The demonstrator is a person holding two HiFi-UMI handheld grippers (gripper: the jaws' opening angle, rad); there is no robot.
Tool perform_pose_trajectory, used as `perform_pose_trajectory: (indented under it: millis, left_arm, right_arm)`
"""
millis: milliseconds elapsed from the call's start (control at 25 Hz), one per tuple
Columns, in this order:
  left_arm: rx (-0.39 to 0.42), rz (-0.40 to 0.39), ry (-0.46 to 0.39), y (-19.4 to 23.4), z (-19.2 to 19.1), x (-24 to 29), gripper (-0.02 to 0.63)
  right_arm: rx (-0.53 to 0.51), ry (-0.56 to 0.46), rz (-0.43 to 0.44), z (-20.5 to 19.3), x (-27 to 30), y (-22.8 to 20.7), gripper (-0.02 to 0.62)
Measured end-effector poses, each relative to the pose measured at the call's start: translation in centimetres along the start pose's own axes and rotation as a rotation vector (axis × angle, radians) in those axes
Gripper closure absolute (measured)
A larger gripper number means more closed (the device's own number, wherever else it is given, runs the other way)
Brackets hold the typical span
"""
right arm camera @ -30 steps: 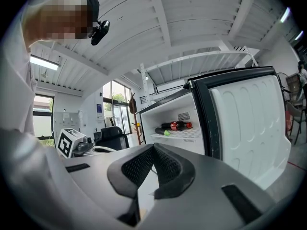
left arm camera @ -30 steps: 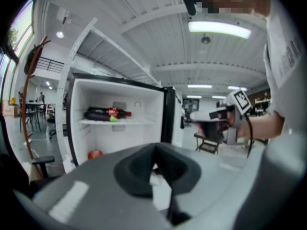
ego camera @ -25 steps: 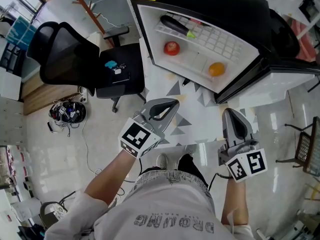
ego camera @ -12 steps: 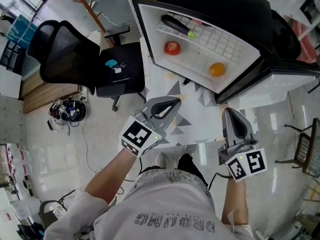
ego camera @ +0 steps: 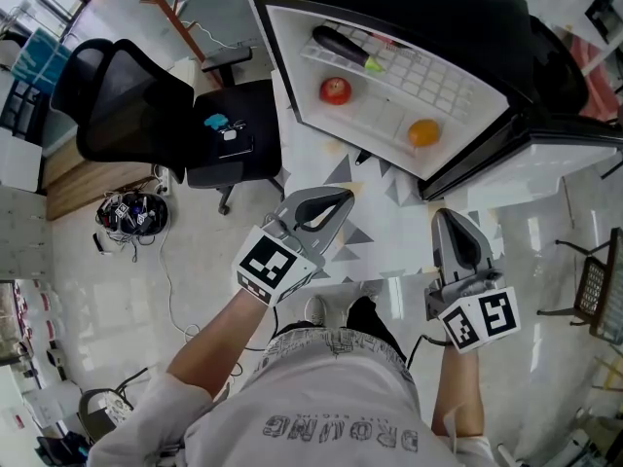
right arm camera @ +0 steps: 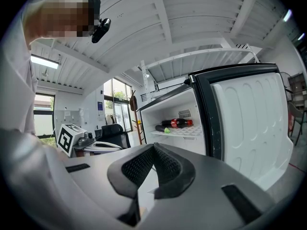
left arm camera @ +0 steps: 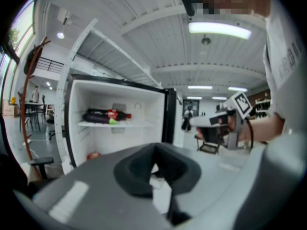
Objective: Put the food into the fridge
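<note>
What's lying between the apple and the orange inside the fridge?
Nothing. In the head view, the apple and the orange sit apart on the lower level of the fridge, with only bare white surface between them.

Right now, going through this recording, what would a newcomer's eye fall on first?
The open fridge at the top right of the head view, with a red apple and an orange in its lower part and a dark bottle lying on the shelf above. Next, the left gripper and right gripper in front of it, both shut and empty. A black office chair stands at the left.
</note>
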State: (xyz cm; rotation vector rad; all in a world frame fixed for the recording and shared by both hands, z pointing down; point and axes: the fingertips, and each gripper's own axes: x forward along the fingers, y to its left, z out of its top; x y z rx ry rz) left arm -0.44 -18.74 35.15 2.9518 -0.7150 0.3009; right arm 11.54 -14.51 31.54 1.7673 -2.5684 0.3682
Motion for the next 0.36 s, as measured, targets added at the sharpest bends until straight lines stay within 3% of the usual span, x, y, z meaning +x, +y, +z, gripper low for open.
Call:
perform_pose_trajectory:
  millis: [360]
  left_arm:
    - [-0.004, -0.007, -0.001, 0.06, 0.03, 0.34, 0.599]
  right_arm:
    - [0.001, 0.002, 0.006, 0.04, 0.52, 0.04, 0.604]
